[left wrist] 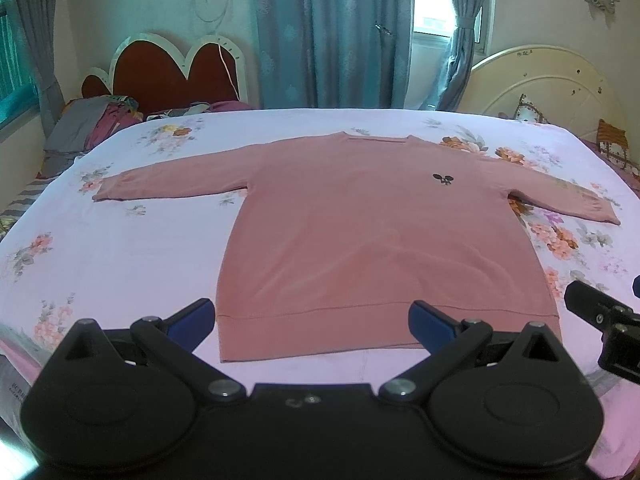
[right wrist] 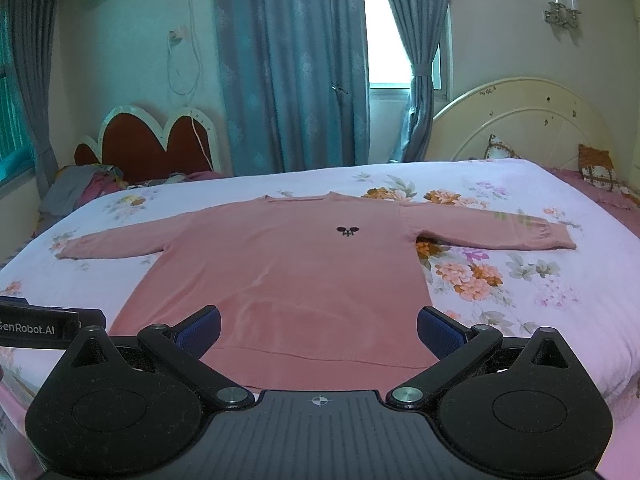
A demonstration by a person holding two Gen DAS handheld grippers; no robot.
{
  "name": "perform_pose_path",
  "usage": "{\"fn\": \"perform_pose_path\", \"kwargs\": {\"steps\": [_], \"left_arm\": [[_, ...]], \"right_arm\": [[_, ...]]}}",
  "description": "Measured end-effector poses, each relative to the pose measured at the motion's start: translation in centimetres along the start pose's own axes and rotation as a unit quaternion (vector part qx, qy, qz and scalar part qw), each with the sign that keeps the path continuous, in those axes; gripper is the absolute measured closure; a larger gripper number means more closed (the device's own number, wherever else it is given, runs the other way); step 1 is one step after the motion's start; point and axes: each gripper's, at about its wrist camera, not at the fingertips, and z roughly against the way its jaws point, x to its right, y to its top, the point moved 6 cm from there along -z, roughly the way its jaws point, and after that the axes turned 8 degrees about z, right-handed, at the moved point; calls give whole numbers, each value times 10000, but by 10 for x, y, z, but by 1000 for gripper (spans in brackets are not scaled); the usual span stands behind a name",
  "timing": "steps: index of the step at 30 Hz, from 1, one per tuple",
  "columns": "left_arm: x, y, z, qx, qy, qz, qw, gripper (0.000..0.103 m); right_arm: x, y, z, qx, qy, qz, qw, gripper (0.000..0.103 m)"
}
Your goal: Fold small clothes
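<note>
A pink long-sleeved sweater (left wrist: 360, 232) lies flat and face up on the bed, both sleeves spread out, a small black logo (left wrist: 443, 178) on the chest. It also shows in the right wrist view (right wrist: 288, 272). My left gripper (left wrist: 312, 320) is open and empty, hovering above the hem near its left part. My right gripper (right wrist: 320, 332) is open and empty above the hem's right part. The right gripper's body shows at the right edge of the left wrist view (left wrist: 600, 320).
The bed has a white floral sheet (left wrist: 120, 248). A pile of clothes (left wrist: 88, 124) lies at the far left by a red headboard (left wrist: 168, 72). A cream headboard (right wrist: 520, 120) and patterned cushions (right wrist: 596, 168) stand at the right. Curtains hang behind.
</note>
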Motion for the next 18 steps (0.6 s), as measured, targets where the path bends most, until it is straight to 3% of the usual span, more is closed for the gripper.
{"fn": "perform_pose_path", "kwargs": {"steps": [18], "left_arm": [[2, -1, -3, -6, 120, 24, 9999, 0]], "right_arm": [[1, -2, -8, -10, 22, 6, 10000, 0]]}}
